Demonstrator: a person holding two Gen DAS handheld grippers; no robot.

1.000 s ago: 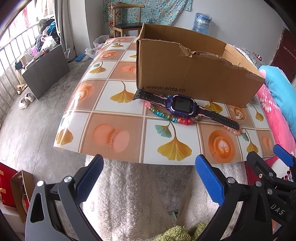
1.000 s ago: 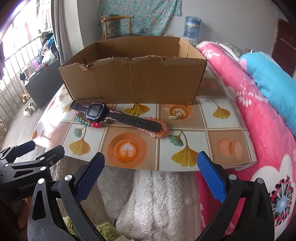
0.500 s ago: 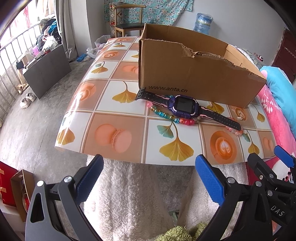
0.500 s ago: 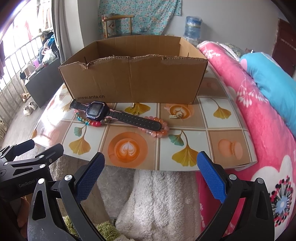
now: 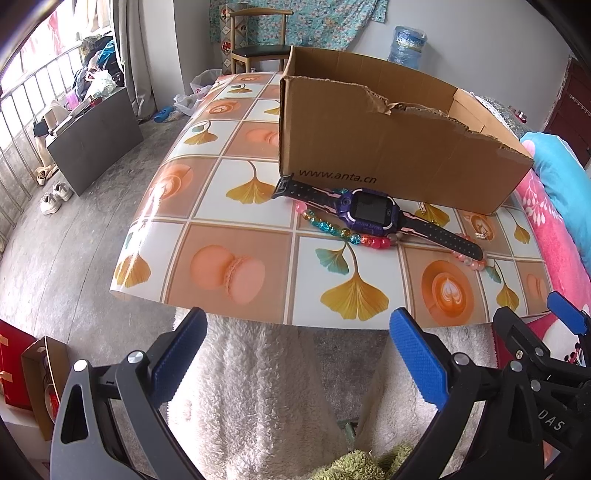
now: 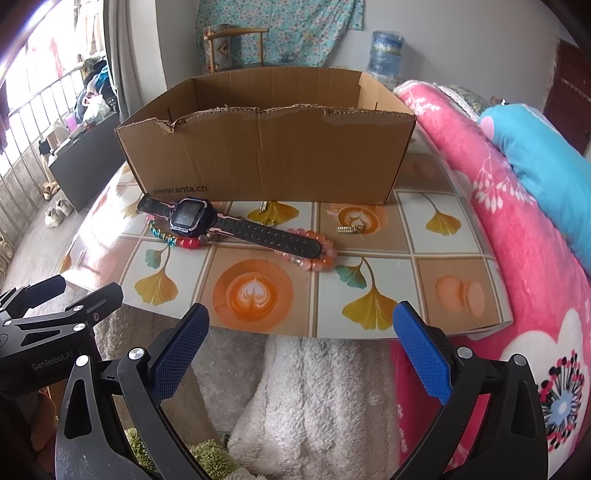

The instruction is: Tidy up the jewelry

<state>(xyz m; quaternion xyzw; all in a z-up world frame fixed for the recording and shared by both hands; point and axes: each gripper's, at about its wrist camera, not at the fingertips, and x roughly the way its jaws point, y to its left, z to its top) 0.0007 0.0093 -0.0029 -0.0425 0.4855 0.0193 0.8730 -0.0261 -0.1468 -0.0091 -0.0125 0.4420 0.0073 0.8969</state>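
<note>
Behind the watch [image 6: 192, 218], your cardboard box [image 6: 266, 162] shows no contents; both tongs [image 5: 295, 354] [image 6: 301, 345] gape short of the bench [image 6: 369, 317] edge.

I stand at a table [image 5: 236, 236] covered in a tiled oilcloth of leaf and coffee prints. The floor [image 5: 55, 258] is bare grey concrete. To my left, daylight enters through a barred window [image 5: 26, 122] beside a grey curtain [image 5: 138, 55]; a dark board [image 5: 92, 147] leans below it, with shoes [image 5: 55, 197] on the floor nearby. At the pale rear wall [image 6: 461, 44] stand a wooden chair [image 5: 258, 40], a floral cloth [image 6: 280, 29] and a water jug [image 6: 386, 55]. To my right lies a pink blanket [image 6: 498, 221] with a blue pillow [image 6: 546, 166].
</note>
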